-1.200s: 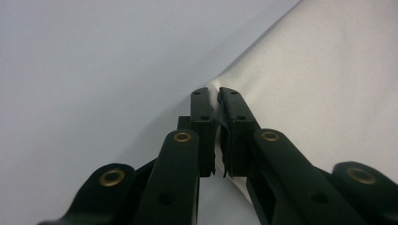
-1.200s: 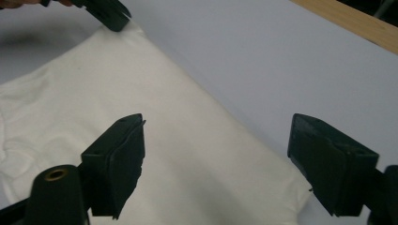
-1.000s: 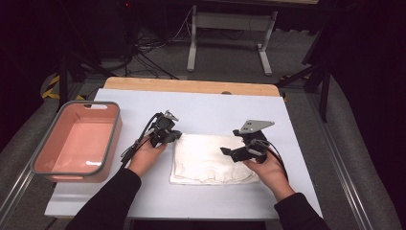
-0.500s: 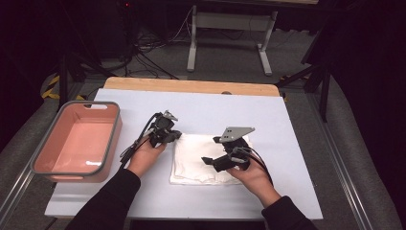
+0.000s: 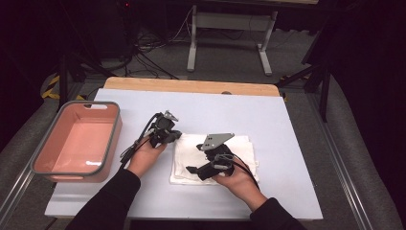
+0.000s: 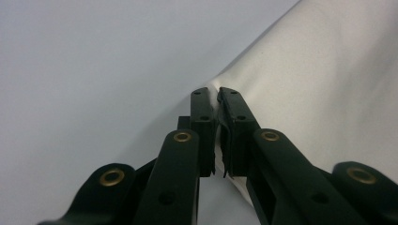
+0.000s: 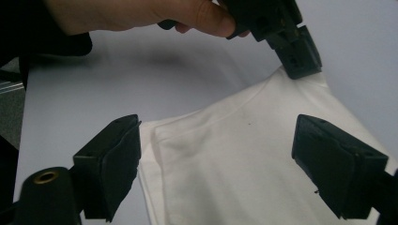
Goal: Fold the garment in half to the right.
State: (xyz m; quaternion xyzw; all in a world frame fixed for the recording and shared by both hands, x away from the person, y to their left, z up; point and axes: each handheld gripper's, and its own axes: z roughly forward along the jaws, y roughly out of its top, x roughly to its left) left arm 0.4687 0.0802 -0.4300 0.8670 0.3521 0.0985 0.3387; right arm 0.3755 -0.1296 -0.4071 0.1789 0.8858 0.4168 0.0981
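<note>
Counting one folded cloth, two grippers

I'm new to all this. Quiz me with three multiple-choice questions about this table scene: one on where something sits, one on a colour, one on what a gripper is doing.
1. Where is the pink bin?
A. At the table's left edge
B. On top of the cloth
C. At the table's far right

2. What colour is the folded cloth?
A. Blue
B. White
C. Red

3. What is the left gripper doing?
A. Hanging open above the bin
B. Lying loose on the table
C. Pinching a corner of the cloth

Answers:
1. A, since the high view shows the bin left of both hands.
2. B, since it looks white in the high view and in both gripper views.
3. C, since the left gripper view shows cloth squeezed between its closed jaws, while the right gripper stands open over the cloth.
</note>
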